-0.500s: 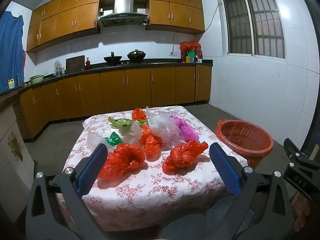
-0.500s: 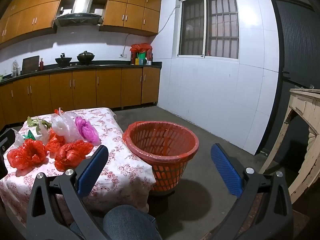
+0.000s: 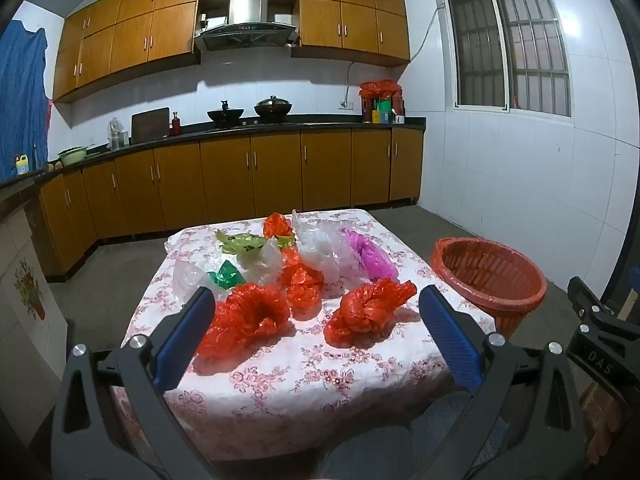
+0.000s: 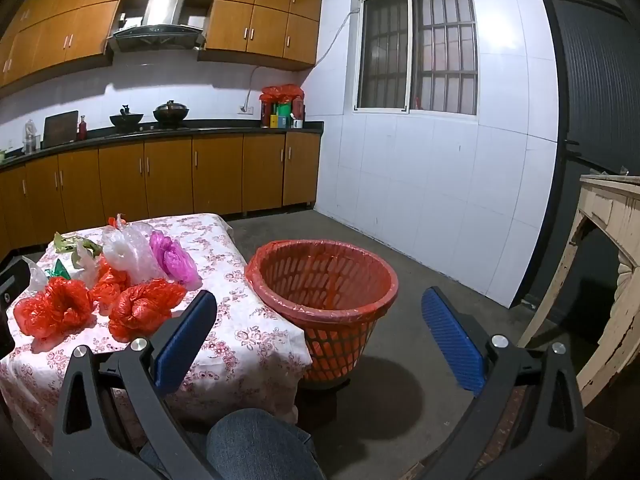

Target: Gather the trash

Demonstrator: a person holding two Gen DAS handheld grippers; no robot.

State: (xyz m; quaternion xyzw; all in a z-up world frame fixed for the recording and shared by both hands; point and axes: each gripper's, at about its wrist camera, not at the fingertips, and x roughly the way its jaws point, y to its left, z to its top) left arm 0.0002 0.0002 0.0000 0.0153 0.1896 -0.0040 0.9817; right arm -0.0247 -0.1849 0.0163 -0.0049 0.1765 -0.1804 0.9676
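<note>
Several crumpled plastic bags lie on a low table [image 3: 280, 380] with a floral cloth: two big red ones [image 3: 248, 316] [image 3: 366, 310] nearest me, with white [image 3: 320, 250], pink [image 3: 370, 256] and green [image 3: 228, 274] ones behind. A red basket [image 3: 490, 280] [image 4: 324, 280] lined with red plastic stands on the floor right of the table. My left gripper [image 3: 316, 320] hangs open before the table's near edge, nothing between its blue pads. My right gripper [image 4: 320, 328] is open too, facing the basket from a distance. The red bags [image 4: 140, 308] show at the left of the right wrist view.
Wooden kitchen cabinets and a dark counter [image 3: 240, 128] with pots run along the far wall. A person's knee in jeans [image 4: 256, 440] is below the right gripper. A worn cream wooden piece [image 4: 608, 260] stands at right. Bare concrete floor [image 4: 460, 280] surrounds the basket.
</note>
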